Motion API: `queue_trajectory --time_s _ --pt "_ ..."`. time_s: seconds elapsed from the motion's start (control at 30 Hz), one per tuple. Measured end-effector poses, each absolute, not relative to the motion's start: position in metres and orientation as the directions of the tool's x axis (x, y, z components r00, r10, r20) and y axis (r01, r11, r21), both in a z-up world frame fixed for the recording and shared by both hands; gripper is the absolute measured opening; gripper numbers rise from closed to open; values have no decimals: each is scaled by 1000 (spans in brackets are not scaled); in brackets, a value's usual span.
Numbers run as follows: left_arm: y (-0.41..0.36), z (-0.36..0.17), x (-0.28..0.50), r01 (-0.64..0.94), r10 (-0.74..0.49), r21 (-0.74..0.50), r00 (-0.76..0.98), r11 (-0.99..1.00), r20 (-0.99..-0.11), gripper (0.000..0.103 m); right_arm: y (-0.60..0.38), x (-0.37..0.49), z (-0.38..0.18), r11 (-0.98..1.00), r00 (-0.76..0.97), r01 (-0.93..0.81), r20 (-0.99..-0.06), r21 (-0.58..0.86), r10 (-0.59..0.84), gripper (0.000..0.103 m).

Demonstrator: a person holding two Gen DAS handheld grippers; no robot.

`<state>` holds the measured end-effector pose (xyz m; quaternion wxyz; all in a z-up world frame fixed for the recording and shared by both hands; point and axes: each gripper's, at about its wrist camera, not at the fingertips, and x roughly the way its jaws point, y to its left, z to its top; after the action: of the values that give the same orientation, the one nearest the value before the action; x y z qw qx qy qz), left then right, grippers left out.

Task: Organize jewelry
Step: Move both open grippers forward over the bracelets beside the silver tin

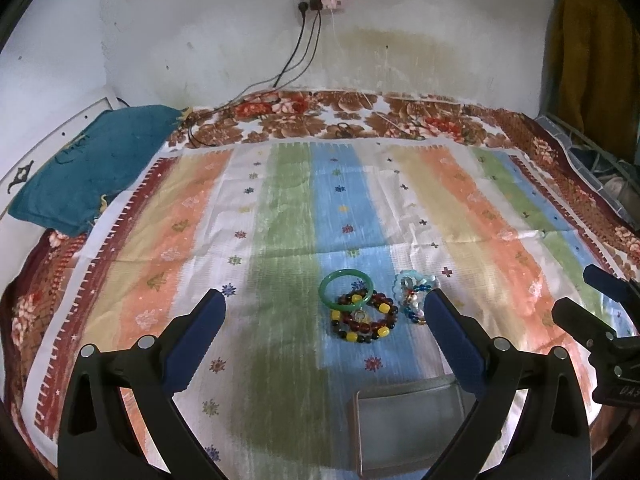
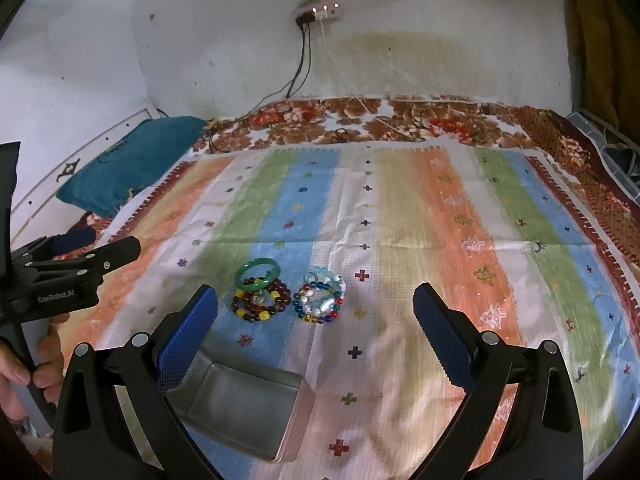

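Nearest the cameras: both tools hang above the bed, nothing held. Left gripper has its fingers spread wide, empty; right gripper likewise, blue pads well apart w/ nothing between.

Just below them sits a shallow metal tray, rectangular, grey, empty inside. It lies on the striped cloth, near edge of the bed.

A bit further out, the jewelry, in two small heaps side by side on the blue stripe, close to each other, whether they touch can't be told. Left heap: a smooth green bangle resting partly over dark bead bracelets, red-brown & black beads w/ a few yellow ones, a small pendant in the middle. Right heap: light bead bracelets, pale blue, clear and multi-coloured, stacked in a ring.

Step in hand looks like the first pick, since the tray holds nothing yet. Probably best to take the bangle first: it's on top, rigid, easy to pinch across its rim. Come down w/ one finger inside the hoop, one outside, close gently, since it looks hard & slippery. Beaded strands are floppy, so pinch one strand only, lift slow so others don't snag. Tray is close, short carry.

Far side: teal cushion, floral blanket, cables to a wall socket.
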<state>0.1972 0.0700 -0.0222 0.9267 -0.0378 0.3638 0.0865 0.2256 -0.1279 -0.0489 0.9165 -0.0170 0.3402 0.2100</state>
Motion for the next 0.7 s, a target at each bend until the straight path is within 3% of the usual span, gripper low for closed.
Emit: queue_trajectory --time_s 0.3,0.47,0.7 --pt "75 -46 235 -208 150 10 671 978 -726 97 -121 256 -63 905 625 -399 -679 147 385 99" --pt "71 -63 252 -194 190 82 643 978 -742 97 -120 269 -71 907 602 -388 -701 162 382 99" --pt "76 -73 269 -181 168 68 625 981 -762 97 -116 289 -84 930 598 -350 -738 111 313 99"
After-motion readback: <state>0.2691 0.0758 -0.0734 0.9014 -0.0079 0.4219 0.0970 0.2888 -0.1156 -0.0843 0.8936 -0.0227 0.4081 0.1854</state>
